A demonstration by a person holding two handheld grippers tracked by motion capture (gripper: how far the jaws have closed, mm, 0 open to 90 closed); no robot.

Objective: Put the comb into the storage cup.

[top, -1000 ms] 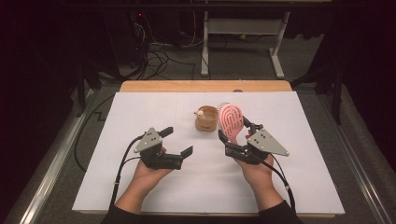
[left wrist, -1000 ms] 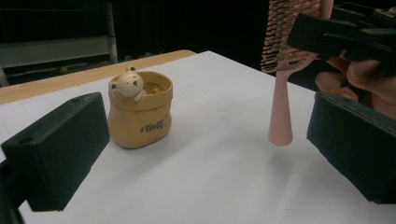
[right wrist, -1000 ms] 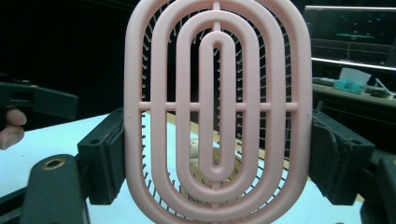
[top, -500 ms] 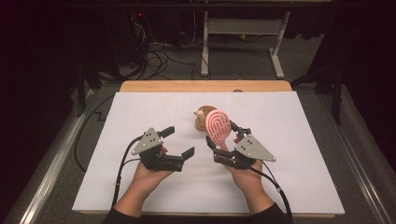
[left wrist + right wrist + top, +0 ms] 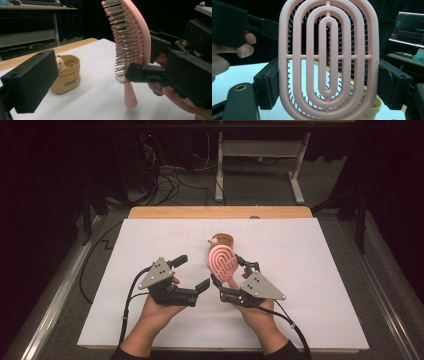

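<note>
Hairbrush (image 5: 223,264): pink, clamped across its head by right gripper (image 5: 231,281); to be kept upright near cup (image 5: 221,240); left gripper (image 5: 192,273) spread, empty.

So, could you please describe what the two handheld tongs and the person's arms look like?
Both tongs are black and boxy. The left tongs and right tongs each carry a grey three-cornered plate with small dark holes and end in two blocky black jaws with flat pads. A black cable trails from each toward the table's near edge. Dark sleeves cover the forearms.

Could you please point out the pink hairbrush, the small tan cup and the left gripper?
pink hairbrush (image 5: 328,58), right gripper view, slotted back.
small tan cup (image 5: 67,75), left gripper view, front wall.
left gripper (image 5: 191,272), high view, between the jaw tips.
</note>
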